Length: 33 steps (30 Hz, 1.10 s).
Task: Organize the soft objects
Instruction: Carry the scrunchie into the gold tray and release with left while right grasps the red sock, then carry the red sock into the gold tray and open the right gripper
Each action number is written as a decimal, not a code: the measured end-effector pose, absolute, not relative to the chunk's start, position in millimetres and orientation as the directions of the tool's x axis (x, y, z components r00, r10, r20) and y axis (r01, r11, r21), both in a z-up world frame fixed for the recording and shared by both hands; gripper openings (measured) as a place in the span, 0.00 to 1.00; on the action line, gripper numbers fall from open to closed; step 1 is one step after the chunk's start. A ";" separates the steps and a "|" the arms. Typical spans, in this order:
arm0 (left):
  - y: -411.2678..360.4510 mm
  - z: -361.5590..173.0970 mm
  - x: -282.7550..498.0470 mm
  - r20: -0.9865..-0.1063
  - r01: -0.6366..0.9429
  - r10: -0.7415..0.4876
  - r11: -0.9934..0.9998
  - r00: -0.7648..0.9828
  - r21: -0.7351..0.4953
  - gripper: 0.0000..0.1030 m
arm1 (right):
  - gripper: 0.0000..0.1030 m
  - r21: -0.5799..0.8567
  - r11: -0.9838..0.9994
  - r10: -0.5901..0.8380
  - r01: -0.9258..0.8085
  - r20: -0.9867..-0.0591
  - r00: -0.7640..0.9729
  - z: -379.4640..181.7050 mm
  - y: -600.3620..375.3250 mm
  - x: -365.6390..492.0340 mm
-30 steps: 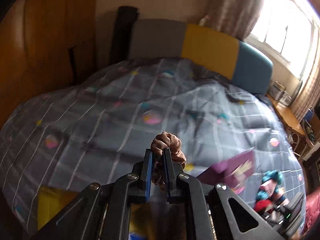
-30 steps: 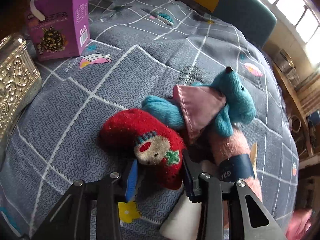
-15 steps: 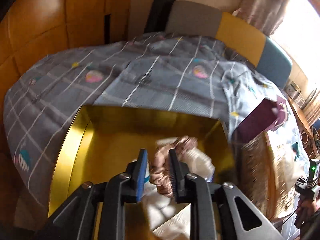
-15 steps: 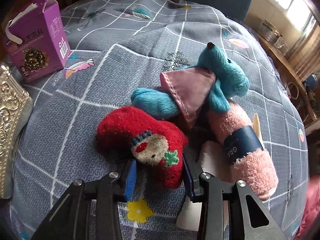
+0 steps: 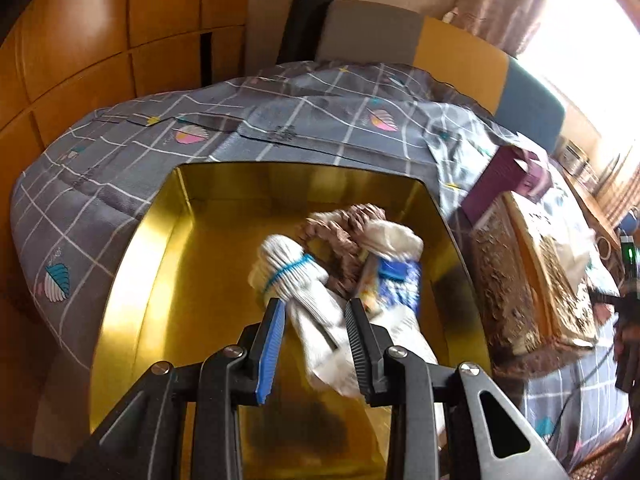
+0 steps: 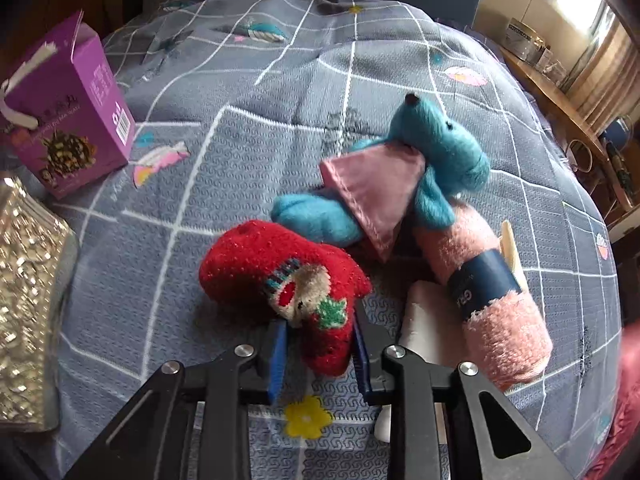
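1. Red sock lies on the bed, its cuff end between the right gripper fingers, which are closed on it; its long axis runs leftward and away.
2. Beside it: a pink rolled sock with a dark band, lettering unreadable, and a blue plush toy.
3. Farther left, a purple carton bears a barcode.
4. The left gripper is spread apart over the gold box, a white sock lying below.

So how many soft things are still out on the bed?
4: a red sock between the right gripper fingers, a blue plush dog behind it, a rolled pink sock on the right, and a white bundle, partly hidden. More may be hidden.
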<state>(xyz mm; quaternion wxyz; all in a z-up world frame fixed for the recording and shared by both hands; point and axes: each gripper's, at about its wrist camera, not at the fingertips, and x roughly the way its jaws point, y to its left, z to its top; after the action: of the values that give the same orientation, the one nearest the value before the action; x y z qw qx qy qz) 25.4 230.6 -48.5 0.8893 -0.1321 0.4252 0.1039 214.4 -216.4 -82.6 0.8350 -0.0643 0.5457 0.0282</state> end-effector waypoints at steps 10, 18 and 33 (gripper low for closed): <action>208.1 -43.6 17.5 -0.772 -0.216 0.020 0.964 0.635 -0.153 0.31 | 0.27 0.041 0.992 0.092 -0.121 -0.886 0.454 -21.3 -181.8 248.2; 208.2 -35.0 10.1 -0.758 -0.213 0.047 0.970 0.651 -0.122 0.31 | 0.27 0.069 0.980 0.160 -0.187 -0.832 0.531 27.7 -123.0 265.9; 215.6 -31.1 0.1 -0.746 -0.231 0.077 0.967 0.662 -0.105 0.31 | 0.27 0.090 0.775 0.469 -0.625 -0.744 0.475 73.4 20.4 183.6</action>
<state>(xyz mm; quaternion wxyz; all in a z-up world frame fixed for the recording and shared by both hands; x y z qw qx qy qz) 0.1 215.6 -31.1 0.9065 -0.0958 0.4024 0.0850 183.6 20.4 73.4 0.8532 -0.0976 0.3996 0.3206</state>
